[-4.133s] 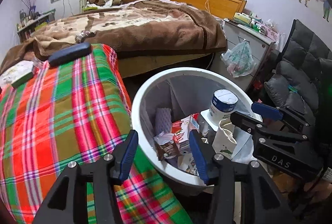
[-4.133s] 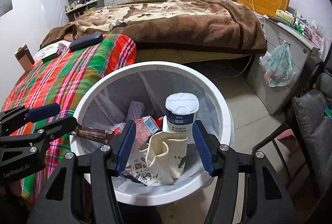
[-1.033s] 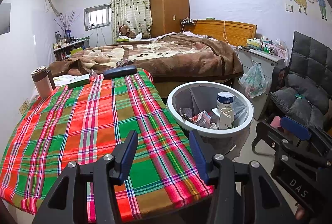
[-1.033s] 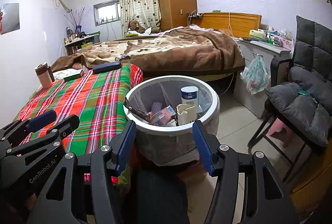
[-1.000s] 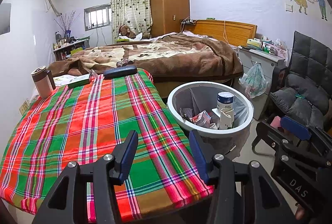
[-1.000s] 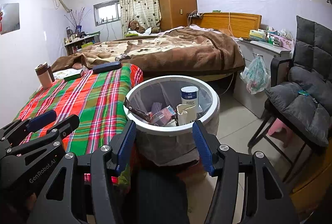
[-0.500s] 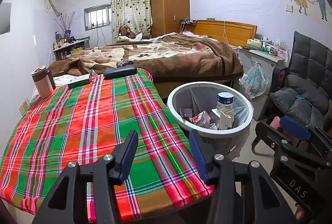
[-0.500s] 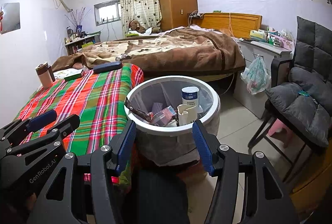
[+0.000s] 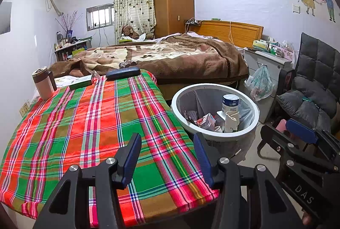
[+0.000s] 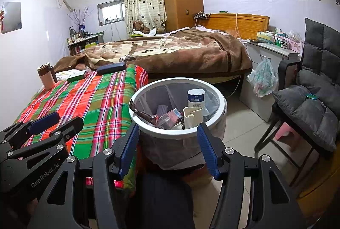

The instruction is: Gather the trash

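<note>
A white round trash bin [image 9: 212, 86] [image 10: 176, 80] with a clear liner stands on the floor beside the table. Inside it are a white-and-blue can [image 9: 230, 103] [image 10: 196, 98], a crumpled white paper cup [image 9: 231, 122] [image 10: 192, 116], red cartons [image 9: 207, 120] [image 10: 170, 116] and a brown wrapper [image 10: 142, 113]. My left gripper [image 9: 166, 136] hangs open and empty over the near edge of the plaid-covered table [image 9: 85, 122]. My right gripper [image 10: 167, 127] is open and empty just short of the bin's near rim.
At the table's far end sit a brown mug [image 9: 42, 85], a green box [image 9: 81, 82] and a dark blue case [image 9: 123, 73]. Behind is a bed [image 9: 170, 57]. A grey padded chair [image 9: 314, 89] and a nightstand with a hanging plastic bag [image 9: 260, 84] stand to the right.
Since four seconds ago both grippers have drawn back from right over the bin. Over the last second nothing has moved.
</note>
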